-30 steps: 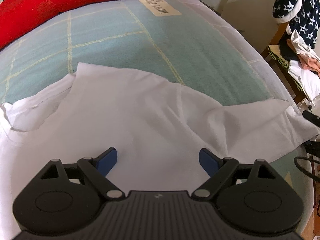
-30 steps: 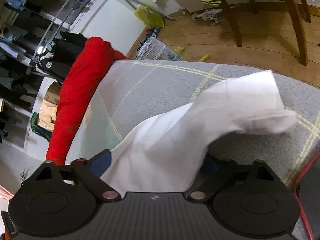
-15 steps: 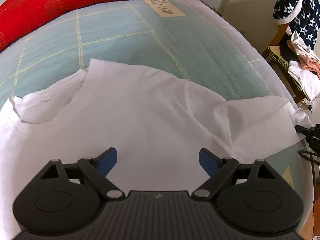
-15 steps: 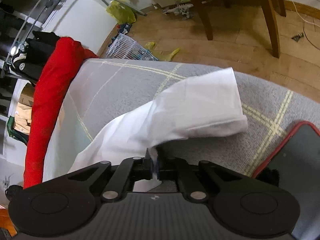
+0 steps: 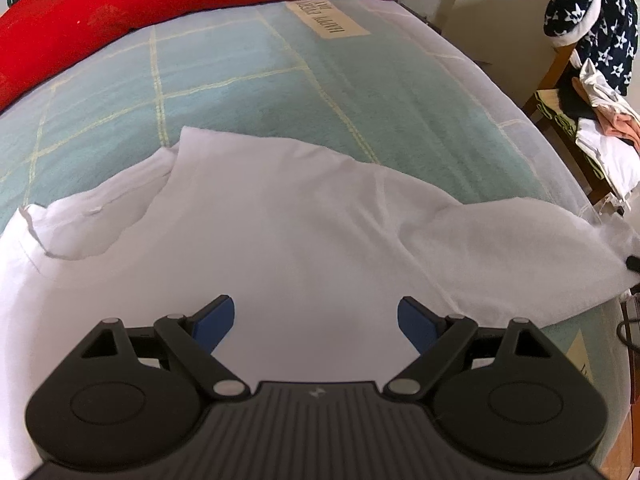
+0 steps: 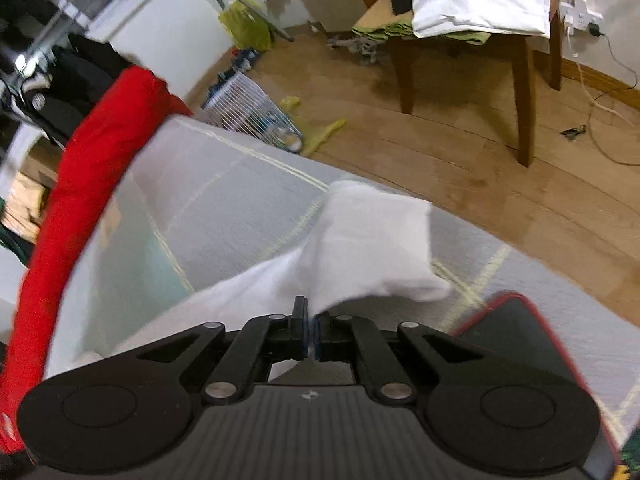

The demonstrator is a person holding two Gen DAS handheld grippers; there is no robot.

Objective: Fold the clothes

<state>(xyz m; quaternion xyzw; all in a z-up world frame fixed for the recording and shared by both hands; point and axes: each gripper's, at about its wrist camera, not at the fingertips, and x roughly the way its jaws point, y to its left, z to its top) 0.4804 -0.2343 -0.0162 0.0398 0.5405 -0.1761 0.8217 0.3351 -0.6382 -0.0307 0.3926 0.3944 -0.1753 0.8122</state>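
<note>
Right tool (image 6: 308, 334): black two-finger unit with blue pads, jaws having just closed, now pinched together on a fold of the white cotton T-shirt (image 6: 372, 248) at its sleeve end; the cloth rises from the bed into the grip.

Left tool (image 5: 314, 322): matching black unit, jaws standing wide apart, nothing between them, hovering over the middle of the same shirt (image 5: 280, 248) (no contact can be confirmed from this view).

Shirt: lies spread across the near part of the bed, one sleeve folded inward at the left of the left-wrist view, the other stretched out toward the bed's edge at the right. Wrinkled, not squared.

Pale green checked blanket (image 5: 248, 92): covers the bed, bare beyond the shirt.

Red-edged dark flat object (image 6: 516, 344): on the bed just beside the held sleeve; identity unclear.

Long red padded bolster (image 5: 160, 4): along the far edge of the bed.

Wooden chair (image 6: 520, 60): on the floor beyond, bearing a stack of folded white and green clothes.

Progress, as judged: early. One sleeve appears turned in; the second is only gripped. Remaining: fold that sleeve across, then fold the body.
</note>
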